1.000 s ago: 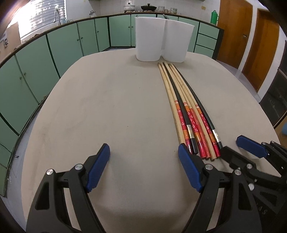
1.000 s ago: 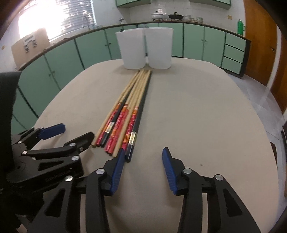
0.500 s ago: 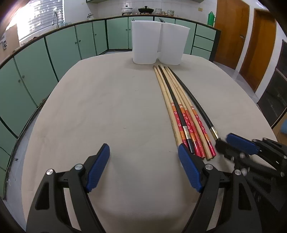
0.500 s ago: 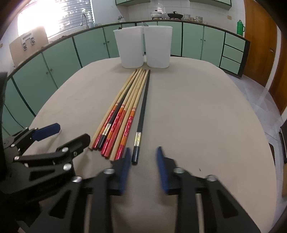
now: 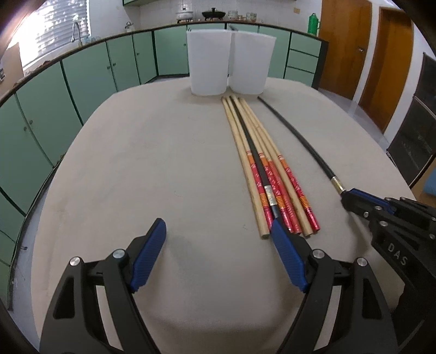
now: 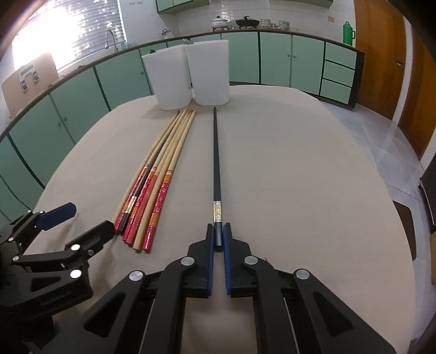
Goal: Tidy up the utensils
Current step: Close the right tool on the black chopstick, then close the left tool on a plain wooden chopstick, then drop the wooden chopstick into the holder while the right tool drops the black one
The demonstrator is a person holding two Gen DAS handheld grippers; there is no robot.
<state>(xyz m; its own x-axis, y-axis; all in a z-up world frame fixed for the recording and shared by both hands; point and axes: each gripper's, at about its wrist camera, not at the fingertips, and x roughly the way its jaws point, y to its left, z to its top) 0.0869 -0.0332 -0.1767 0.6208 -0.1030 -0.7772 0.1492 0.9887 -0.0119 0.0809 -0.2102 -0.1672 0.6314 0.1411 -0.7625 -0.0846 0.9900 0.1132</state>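
The black chopstick's (image 6: 216, 163) near end is covered by the pads of the right hand-held gripper (image 6: 218, 239), whose body runs off the lower edge. The left hand-held gripper (image 5: 218, 253) hides one end of the bundled chopsticks (image 5: 268, 177). The white containers' (image 5: 208, 65) interiors cannot be seen. Countertop pots (image 6: 219, 23) are too small to identify.

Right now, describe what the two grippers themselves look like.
Both match: the left gripper and right gripper have black angular plastic frames with triangular cutouts, silver round bolt heads at the joints, and ribbed blue pads lining the fingers. White letters "DAS" mark the right gripper's body. No cables or sleeves show.
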